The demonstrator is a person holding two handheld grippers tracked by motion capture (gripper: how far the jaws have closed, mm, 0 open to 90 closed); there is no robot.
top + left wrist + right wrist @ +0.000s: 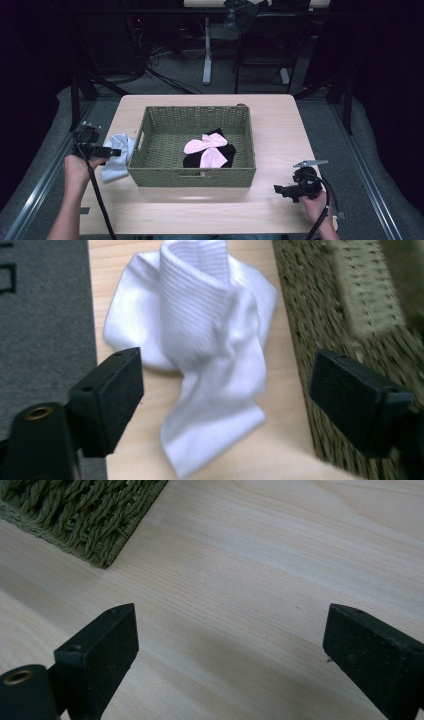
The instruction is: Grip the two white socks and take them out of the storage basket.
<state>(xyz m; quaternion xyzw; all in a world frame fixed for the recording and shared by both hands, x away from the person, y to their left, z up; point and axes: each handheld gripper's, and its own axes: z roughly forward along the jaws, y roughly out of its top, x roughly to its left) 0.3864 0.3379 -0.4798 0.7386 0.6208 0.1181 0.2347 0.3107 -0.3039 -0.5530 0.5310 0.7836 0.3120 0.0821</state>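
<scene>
My left gripper hovers over the sock at the table's left edge, beside the centred basket holding folded socks; my right gripper sits near the front right corner.

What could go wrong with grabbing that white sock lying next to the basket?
The white sock lies bunched right beside the basket, so one jaw of the open left hand-held gripper might catch the woven wall instead. The sock is folded over itself, so the jaws may pinch only one layer and let the rest trail or slip free on the way up.
</scene>
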